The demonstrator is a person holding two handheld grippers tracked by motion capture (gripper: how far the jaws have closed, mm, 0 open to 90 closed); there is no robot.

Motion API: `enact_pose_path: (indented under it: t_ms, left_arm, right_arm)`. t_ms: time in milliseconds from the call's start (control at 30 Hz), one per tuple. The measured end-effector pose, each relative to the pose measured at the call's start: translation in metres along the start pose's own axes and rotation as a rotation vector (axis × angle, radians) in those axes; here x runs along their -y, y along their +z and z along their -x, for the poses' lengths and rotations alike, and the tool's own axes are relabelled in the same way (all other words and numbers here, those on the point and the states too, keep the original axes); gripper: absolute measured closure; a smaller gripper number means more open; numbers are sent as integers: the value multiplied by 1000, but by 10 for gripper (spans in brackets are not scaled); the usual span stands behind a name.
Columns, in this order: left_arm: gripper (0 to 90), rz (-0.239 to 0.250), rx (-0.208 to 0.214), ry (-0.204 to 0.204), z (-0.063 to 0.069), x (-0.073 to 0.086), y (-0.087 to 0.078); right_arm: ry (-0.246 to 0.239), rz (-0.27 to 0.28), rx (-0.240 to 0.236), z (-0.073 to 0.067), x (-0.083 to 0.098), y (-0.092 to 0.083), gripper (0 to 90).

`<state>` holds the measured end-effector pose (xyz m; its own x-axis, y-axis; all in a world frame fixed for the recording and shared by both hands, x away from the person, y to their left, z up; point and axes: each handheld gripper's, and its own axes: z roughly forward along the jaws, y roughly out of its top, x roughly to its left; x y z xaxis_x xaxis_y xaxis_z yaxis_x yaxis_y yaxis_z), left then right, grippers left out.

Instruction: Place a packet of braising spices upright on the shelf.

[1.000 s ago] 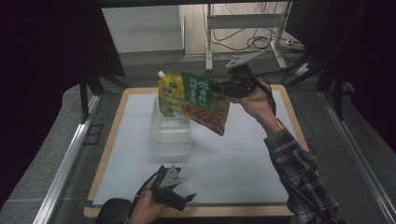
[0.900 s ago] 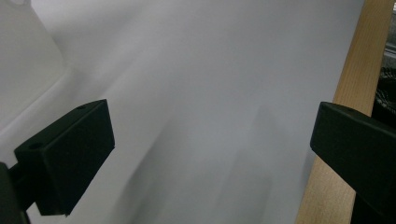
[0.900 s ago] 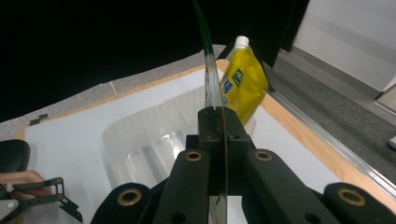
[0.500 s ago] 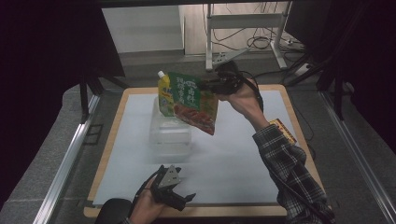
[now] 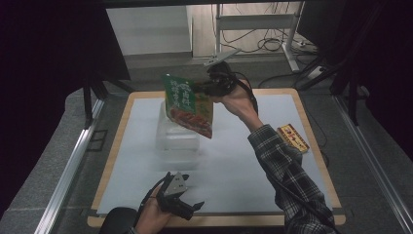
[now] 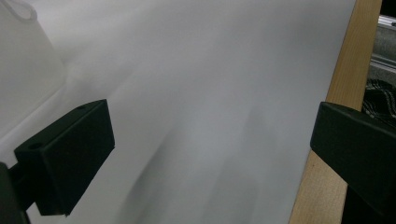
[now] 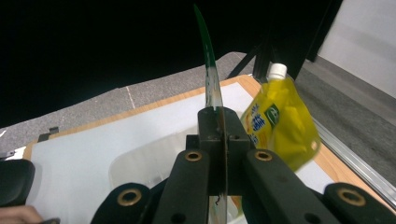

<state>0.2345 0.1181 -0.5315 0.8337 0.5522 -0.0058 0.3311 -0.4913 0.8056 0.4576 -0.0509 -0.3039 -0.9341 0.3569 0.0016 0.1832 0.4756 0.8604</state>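
Carried leftward over the clear container (image 5: 178, 139), the green pouch (image 5: 187, 103) – pinched edgewise by the right gripper (image 5: 207, 88) – may swing and miss.

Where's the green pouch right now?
In the high view the green pouch hangs in the air, clamped in the right gripper, just above the clear container at the far middle of the table.
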Motion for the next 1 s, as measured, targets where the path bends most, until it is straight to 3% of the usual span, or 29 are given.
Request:
enact_pose_path:
  t_ms: [533,1000]
  left_arm:
    - [0,-3,7,10,0,0,0]
    - [0,-11,8,14,1,0,1]
  right_arm:
    - [-13,3,-50,-6,-9,46,890]
    - [24,-24,-57,0,11,66,889]
